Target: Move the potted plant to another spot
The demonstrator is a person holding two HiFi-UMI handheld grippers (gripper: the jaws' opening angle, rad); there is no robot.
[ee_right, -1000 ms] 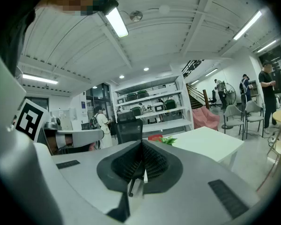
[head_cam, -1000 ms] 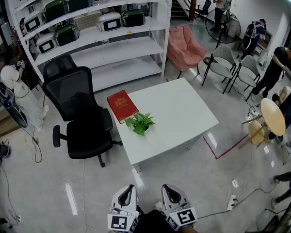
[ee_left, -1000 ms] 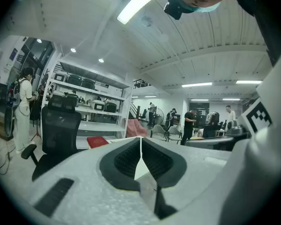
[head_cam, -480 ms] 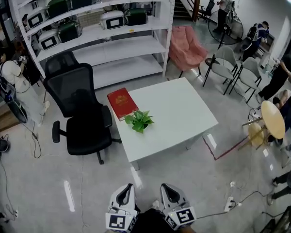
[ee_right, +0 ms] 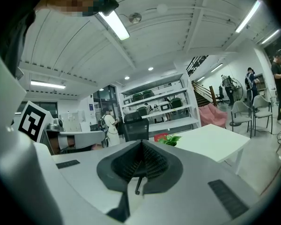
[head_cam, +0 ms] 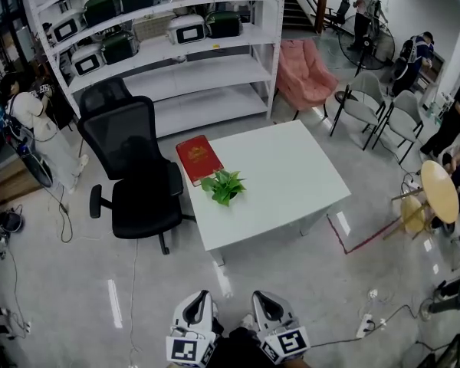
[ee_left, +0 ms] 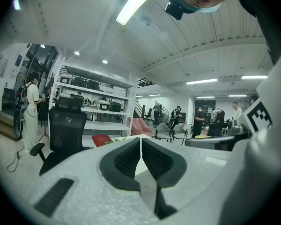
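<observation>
A small green potted plant (head_cam: 224,185) stands near the left edge of the white table (head_cam: 284,190), just in front of a red book (head_cam: 198,159). In the right gripper view the potted plant (ee_right: 172,138) shows far off beyond the jaws. Both grippers sit low at the bottom of the head view, well short of the table. My left gripper (head_cam: 200,305) is shut with nothing in it, and my right gripper (head_cam: 265,304) is shut and empty too. In the left gripper view the left gripper (ee_left: 141,142) points toward the table, the red book (ee_left: 101,139) far off.
A black office chair (head_cam: 138,182) stands at the table's left side. White shelving (head_cam: 176,60) with appliances fills the back. A pink armchair (head_cam: 307,71), grey chairs (head_cam: 364,106) and a round wooden table (head_cam: 437,194) are on the right. Cables (head_cam: 376,313) lie on the floor.
The view has shifted slightly, so the table, chair and plant sit a little further right and up. Both grippers stay shut in the same place at the bottom.
</observation>
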